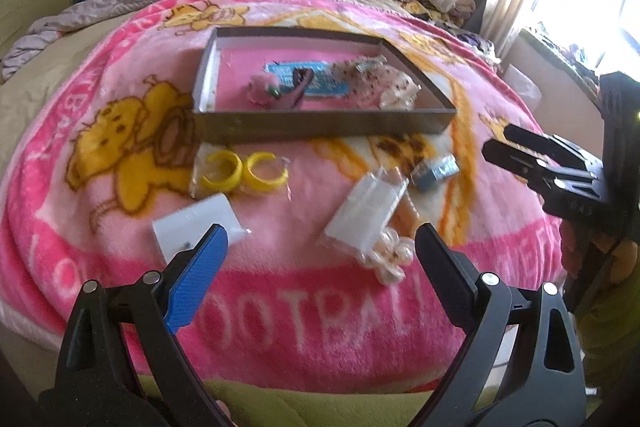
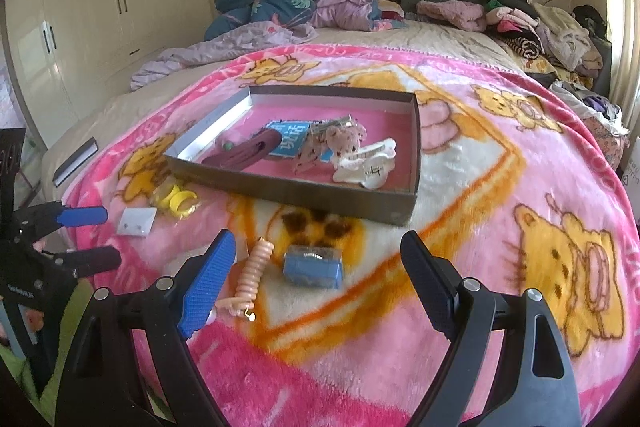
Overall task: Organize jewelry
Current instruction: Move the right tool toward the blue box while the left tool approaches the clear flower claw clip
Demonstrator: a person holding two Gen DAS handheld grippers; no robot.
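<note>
Both claws, left claw (image 1: 320,247) and right claw (image 2: 318,255), stand open and empty. Beside the tray (image 2: 280,183) on the bed's blanket (image 2: 500,187): yellow bangles (image 1: 244,173), blue box (image 2: 313,266).

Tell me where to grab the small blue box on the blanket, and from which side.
Take the blue box across its short depth, near face and far face, coming down from above with the open right gripper. It lies flat, long side crosswise, its edges free of the neighbouring coil.
</note>
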